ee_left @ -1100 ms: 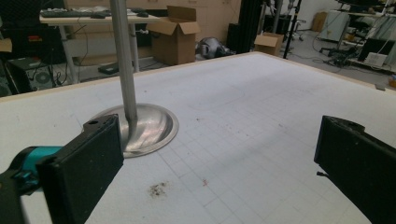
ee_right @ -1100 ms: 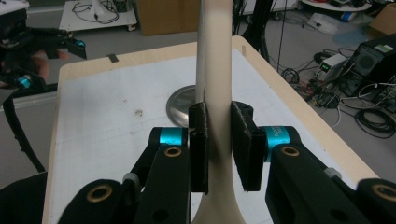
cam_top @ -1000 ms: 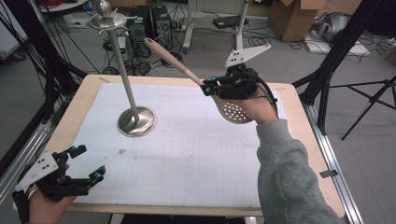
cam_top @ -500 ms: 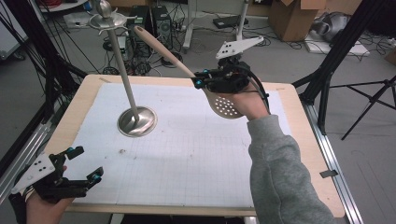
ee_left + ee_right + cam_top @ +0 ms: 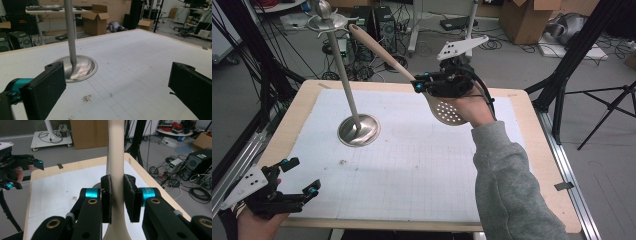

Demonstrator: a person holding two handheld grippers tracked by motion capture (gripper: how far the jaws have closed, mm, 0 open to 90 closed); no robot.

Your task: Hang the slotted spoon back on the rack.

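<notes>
Beyond the right tongs (image 5: 117,198), the slotted spoon's (image 5: 115,157) handle ran off the top edge; its perforated bowl lay hidden beneath them.

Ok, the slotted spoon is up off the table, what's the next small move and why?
Probably ease the spoon's handle end further toward the hooks at the top of the metal stand. The right gripper clamps the handle, whose tip points near those hooks but remains apart.

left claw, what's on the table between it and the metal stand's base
Nothing much: in the left gripper view, bare white grid mat with a small dark smudge lies between the open left claw and the stand's base.
</notes>
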